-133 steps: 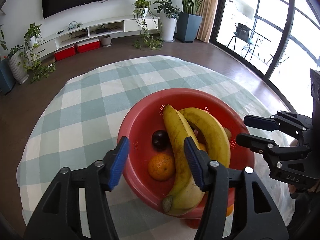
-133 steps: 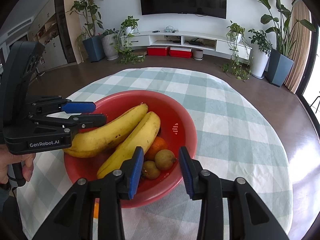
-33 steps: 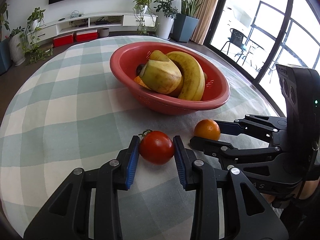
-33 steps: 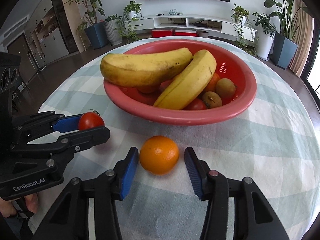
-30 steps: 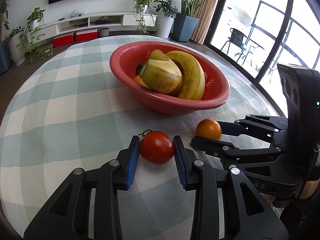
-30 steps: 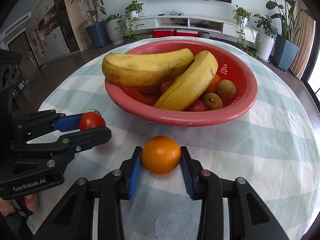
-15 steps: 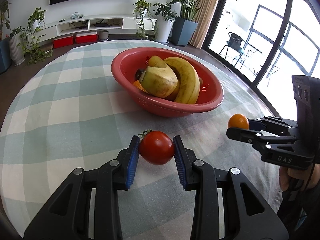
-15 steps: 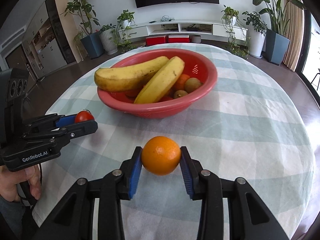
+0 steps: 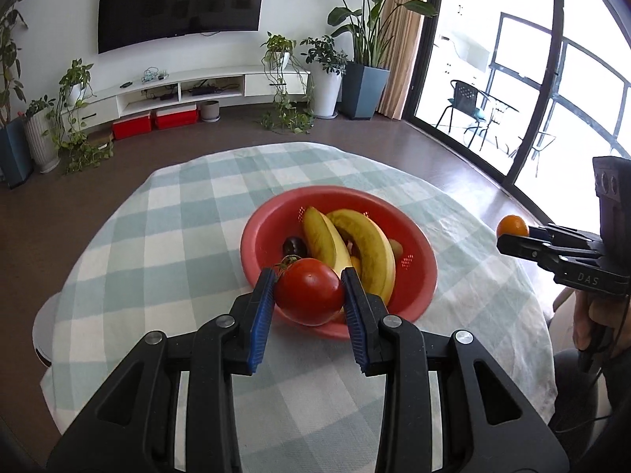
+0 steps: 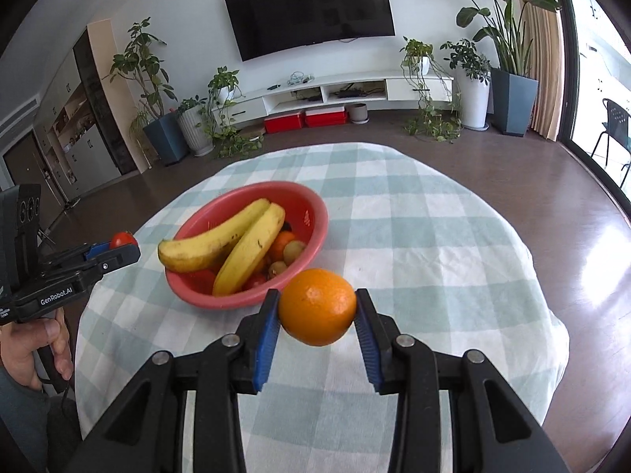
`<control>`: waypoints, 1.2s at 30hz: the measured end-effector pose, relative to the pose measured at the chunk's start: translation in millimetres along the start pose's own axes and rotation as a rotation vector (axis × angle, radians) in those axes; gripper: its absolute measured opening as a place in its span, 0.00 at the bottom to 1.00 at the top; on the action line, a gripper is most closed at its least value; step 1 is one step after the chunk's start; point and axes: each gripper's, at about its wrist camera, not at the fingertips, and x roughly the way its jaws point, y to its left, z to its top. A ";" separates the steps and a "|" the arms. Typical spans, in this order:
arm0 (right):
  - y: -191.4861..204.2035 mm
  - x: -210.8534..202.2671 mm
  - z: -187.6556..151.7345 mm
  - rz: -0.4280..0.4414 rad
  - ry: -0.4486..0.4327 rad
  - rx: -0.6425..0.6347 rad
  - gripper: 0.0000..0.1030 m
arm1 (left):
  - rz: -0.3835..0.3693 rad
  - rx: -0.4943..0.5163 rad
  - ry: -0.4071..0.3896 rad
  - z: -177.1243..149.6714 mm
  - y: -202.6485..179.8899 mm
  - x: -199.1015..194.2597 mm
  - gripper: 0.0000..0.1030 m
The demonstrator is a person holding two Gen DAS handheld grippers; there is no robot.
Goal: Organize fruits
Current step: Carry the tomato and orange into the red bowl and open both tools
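My left gripper (image 9: 308, 291) is shut on a red tomato (image 9: 309, 291) and holds it in the air above the near rim of the red bowl (image 9: 422, 248). The bowl holds two bananas (image 9: 366, 250), a dark plum (image 9: 295, 245) and other small fruit. My right gripper (image 10: 318, 306) is shut on an orange (image 10: 318, 306), held above the checked tablecloth (image 10: 414, 236) to the right of the bowl (image 10: 315, 205). The right gripper with the orange (image 9: 512, 226) shows at the right in the left wrist view. The left gripper with the tomato (image 10: 123, 239) shows at the left in the right wrist view.
The round table carries a green-and-white checked cloth (image 9: 177, 236). Its edges fall away to a dark floor on all sides. A TV wall, a low white shelf (image 9: 189, 90) and potted plants stand far behind. Glass doors are at the right.
Both grippers have risen well above the table with their fruit. The tomato is now over the bowl's near rim, and the orange hangs right of the bowl.
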 end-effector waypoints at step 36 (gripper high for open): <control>42.0 106.0 41.2 -0.038 0.109 -0.216 0.40 | 0.021 0.011 0.146 27.4 20.3 120.5 0.36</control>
